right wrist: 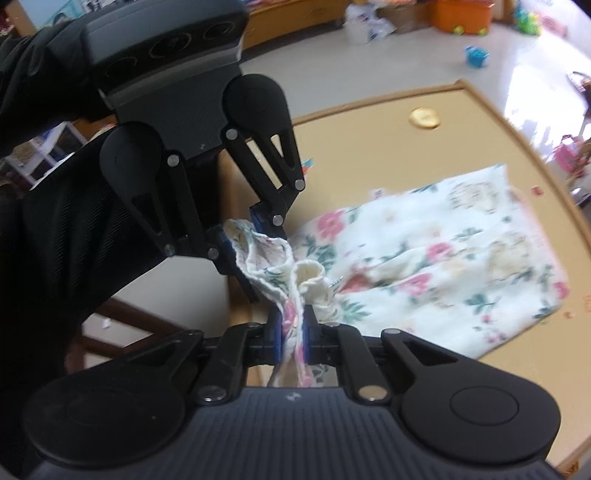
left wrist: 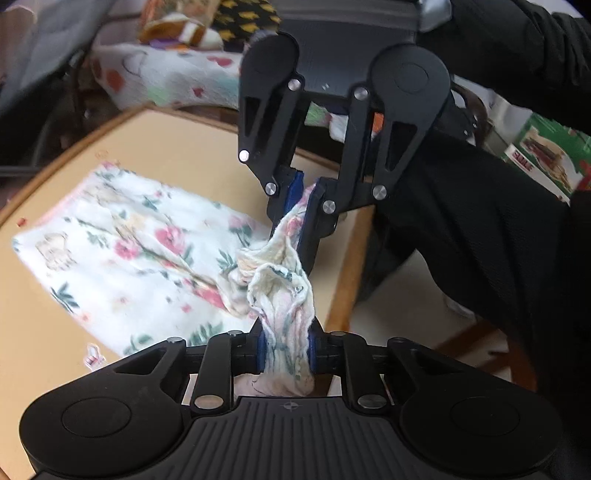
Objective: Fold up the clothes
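Observation:
A white floral cloth [left wrist: 140, 251] lies spread on the tan table [left wrist: 177, 155]; its near edge is bunched and lifted. My left gripper [left wrist: 286, 347] is shut on that bunched edge. My right gripper [left wrist: 304, 199] faces it from above, close by, and is shut on the same edge. In the right wrist view the cloth [right wrist: 443, 266] spreads to the right over the table [right wrist: 388, 155]. The right gripper [right wrist: 291, 339] pinches the fabric at the bottom and the left gripper [right wrist: 240, 236] grips it just up and left.
A patterned blanket [left wrist: 173, 81] and clutter lie beyond the table's far edge. A round gold disc [right wrist: 424, 118] sits on the table's far part. Small scraps dot the tabletop. Toys and an orange box [right wrist: 461, 14] are on the floor. My dark sleeves [left wrist: 480, 240] hang beside the table's edge.

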A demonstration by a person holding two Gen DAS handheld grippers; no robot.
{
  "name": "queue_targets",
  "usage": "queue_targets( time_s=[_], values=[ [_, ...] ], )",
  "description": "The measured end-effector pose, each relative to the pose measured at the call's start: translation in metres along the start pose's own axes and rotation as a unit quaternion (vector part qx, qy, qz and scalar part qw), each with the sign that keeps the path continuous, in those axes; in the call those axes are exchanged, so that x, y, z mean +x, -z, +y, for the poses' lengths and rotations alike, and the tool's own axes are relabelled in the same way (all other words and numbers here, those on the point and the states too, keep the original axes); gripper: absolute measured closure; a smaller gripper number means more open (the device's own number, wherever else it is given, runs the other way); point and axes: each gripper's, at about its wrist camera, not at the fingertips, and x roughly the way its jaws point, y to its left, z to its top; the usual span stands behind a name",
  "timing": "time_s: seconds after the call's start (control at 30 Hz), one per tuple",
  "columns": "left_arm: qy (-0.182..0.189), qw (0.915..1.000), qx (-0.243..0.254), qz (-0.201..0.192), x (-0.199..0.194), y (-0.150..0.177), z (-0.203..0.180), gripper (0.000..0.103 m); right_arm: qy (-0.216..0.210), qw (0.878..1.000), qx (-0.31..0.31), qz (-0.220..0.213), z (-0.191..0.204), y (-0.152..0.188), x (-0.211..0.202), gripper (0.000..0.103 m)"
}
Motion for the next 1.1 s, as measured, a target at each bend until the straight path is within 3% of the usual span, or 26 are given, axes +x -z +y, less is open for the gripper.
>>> queue_targets(
  time_s=[0.13, 0.3, 0.5, 0.63, 0.73, 0.9, 1.1],
  values=[
    [-0.004, 0.9998, -0.013, 0.011, -0.001, 0.001, 0.008, 0.083, -0.017, 1.0, 0.007, 0.014, -0.015, -0.007, 0.008, 0.092],
    [-0.062, 0.9977, -0.025, 0.008, -0.006, -0.006, 0.025, 0.08, -0.017, 0.999, 0.03, 0.02, -0.039, -0.014, 0.006, 0.091],
    [-0.114, 0.993, -0.017, 0.024, 0.004, -0.018, 0.036, 0.075, 0.016, 1.0, 0.024, 0.008, -0.045, -0.012, 0.005, 0.088],
    [-0.124, 0.9919, -0.016, 0.023, 0.006, -0.019, 0.034, 0.074, 0.04, 0.999, 0.018, 0.005, -0.04, -0.001, 0.005, 0.085],
    [-0.131, 0.991, -0.024, 0.018, 0.002, -0.018, 0.033, 0.068, 0.07, 0.997, 0.021, -0.01, -0.037, 0.009, -0.001, 0.069],
    [-0.143, 0.9878, -0.06, -0.01, -0.007, -0.014, 0.039, 0.057, 0.079, 0.995, 0.054, -0.041, -0.044, 0.026, -0.009, 0.068],
    [-0.171, 0.9828, -0.068, -0.009, -0.005, -0.012, 0.042, 0.055, 0.114, 0.988, 0.062, -0.088, -0.047, 0.032, -0.028, 0.067]
  ],
)
